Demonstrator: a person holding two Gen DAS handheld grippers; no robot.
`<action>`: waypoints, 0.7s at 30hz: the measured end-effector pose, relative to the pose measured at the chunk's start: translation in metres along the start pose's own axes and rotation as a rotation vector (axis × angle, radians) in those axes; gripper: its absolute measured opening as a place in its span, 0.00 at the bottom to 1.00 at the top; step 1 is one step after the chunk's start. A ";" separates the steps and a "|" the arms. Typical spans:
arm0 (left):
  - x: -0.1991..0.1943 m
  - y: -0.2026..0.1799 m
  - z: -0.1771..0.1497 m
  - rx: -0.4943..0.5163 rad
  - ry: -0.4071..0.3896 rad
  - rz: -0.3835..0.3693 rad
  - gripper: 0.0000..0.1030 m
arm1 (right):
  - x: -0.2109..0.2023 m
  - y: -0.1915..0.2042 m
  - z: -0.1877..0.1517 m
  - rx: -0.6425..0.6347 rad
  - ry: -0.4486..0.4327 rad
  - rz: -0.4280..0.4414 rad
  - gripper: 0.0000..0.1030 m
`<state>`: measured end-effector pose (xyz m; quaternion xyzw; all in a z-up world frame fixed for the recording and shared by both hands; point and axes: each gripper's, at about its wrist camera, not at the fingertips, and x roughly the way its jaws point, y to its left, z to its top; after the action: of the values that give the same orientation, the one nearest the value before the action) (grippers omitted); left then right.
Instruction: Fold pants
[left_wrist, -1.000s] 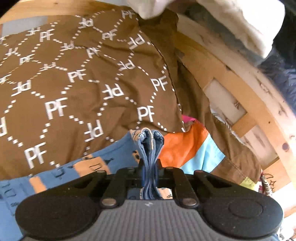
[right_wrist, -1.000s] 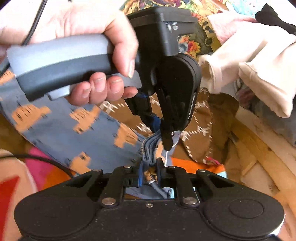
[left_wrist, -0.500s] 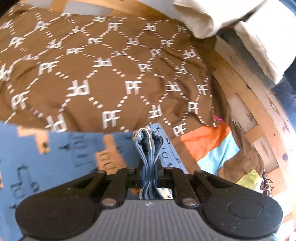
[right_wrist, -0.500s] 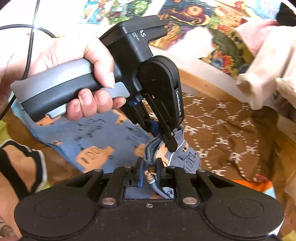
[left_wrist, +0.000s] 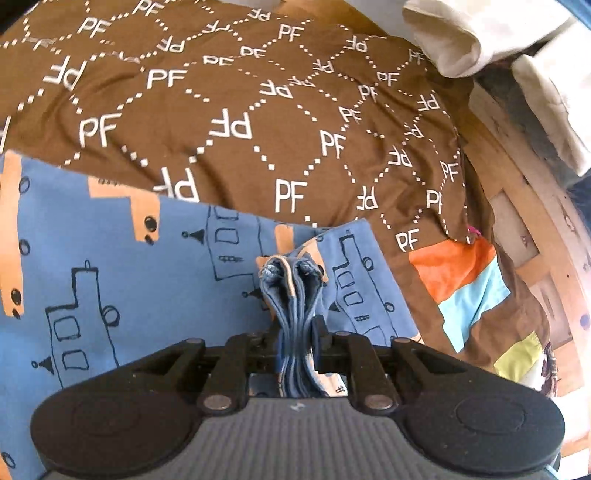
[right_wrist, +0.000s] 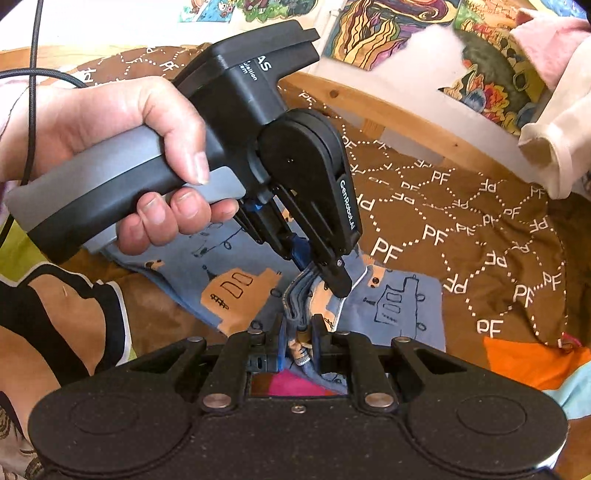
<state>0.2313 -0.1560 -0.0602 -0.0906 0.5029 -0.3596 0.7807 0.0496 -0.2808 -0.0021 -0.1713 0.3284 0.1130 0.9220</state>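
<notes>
The pants (left_wrist: 122, 273) are blue with orange patches and dark line drawings, spread over a brown bedspread. My left gripper (left_wrist: 295, 325) is shut on a bunched stack of blue pants edges that stands up between its fingers. The right wrist view shows the pants (right_wrist: 236, 273) too. My right gripper (right_wrist: 300, 328) is shut on another bunch of the same fabric. The left gripper (right_wrist: 328, 280), held in a hand, pinches the fabric just above and in front of the right one.
A brown bedspread (left_wrist: 229, 110) printed with white "PF" covers the bed. A wooden bed frame (left_wrist: 517, 206) runs along the right. Cream cloths (left_wrist: 476, 33) lie at the far right. A colourful patchwork sheet (left_wrist: 465, 284) shows under the bedspread.
Both grippers have moved with the pants held. More of the blue pants now lies spread on the bedspread to the left, and the view has shifted over the bed.
</notes>
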 end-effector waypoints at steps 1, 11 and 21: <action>0.000 0.001 0.000 -0.010 -0.001 -0.004 0.15 | 0.001 0.000 0.000 0.001 0.002 0.002 0.14; -0.006 0.003 -0.002 -0.026 -0.011 0.002 0.13 | 0.005 -0.006 0.002 0.023 0.004 0.006 0.14; -0.028 0.013 -0.006 -0.031 -0.037 0.008 0.11 | 0.002 0.005 0.014 0.018 -0.009 0.024 0.14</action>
<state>0.2261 -0.1271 -0.0494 -0.1076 0.4943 -0.3468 0.7898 0.0575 -0.2709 0.0061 -0.1584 0.3274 0.1218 0.9235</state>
